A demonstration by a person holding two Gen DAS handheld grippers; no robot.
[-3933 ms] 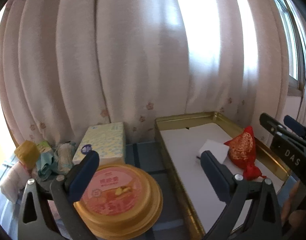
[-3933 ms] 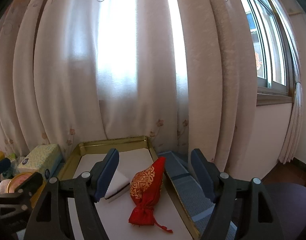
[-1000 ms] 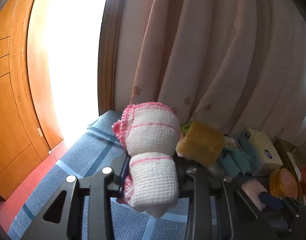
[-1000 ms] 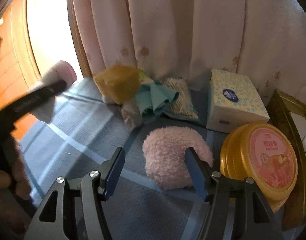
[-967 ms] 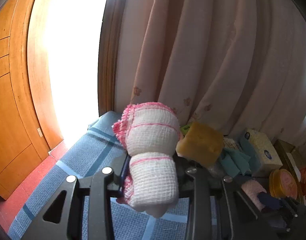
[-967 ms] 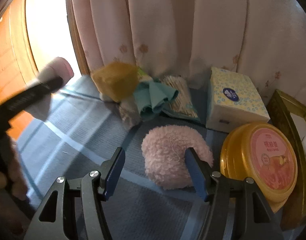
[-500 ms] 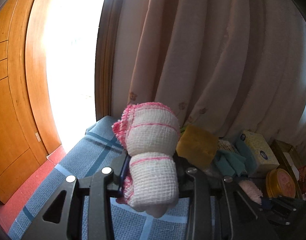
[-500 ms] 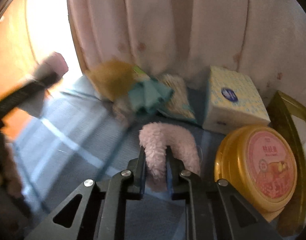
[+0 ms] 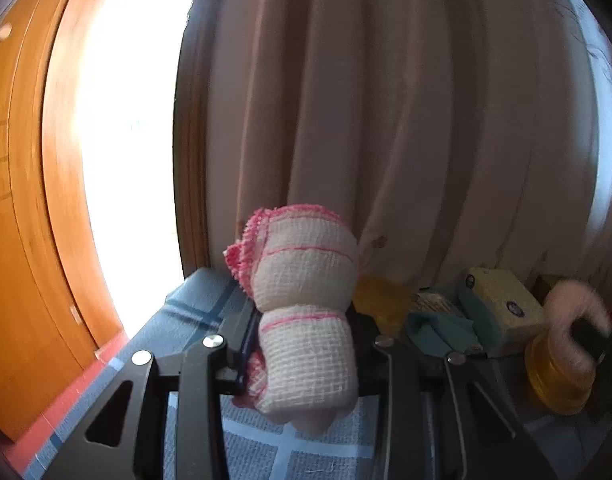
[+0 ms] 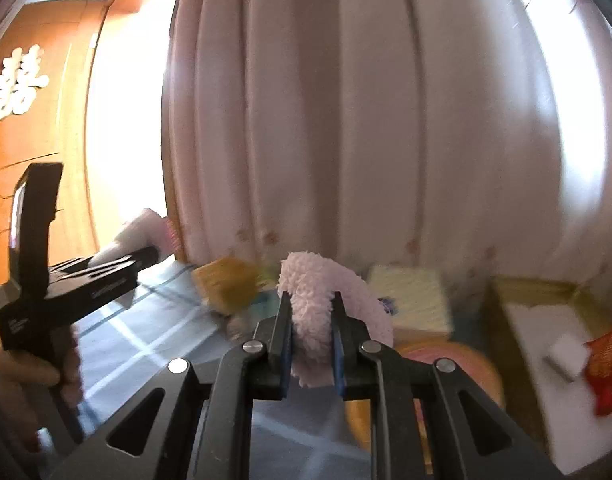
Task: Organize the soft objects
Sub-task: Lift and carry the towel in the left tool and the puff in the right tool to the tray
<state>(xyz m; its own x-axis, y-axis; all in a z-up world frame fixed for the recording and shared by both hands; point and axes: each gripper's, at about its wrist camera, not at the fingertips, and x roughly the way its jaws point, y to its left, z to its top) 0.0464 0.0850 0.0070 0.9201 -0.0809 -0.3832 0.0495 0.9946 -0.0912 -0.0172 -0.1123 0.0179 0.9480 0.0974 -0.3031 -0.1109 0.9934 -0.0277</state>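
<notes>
Your left tool (image 9: 306,344) clamps the rolled white-and-pink towel (image 9: 304,320), lifted above the blue table (image 9: 186,320) near its left edge. Your right tool (image 10: 309,344) pinches the fluffy pink pad (image 10: 321,300), raised above the table's middle.

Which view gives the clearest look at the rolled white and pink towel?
The left wrist view shows it best: the rolled towel fills the centre, sharp, clamped upright in the left gripper, its pink edging and stripes plain. The right wrist view catches only a blurred end of it behind that gripper's fingers, at the far left.
</notes>
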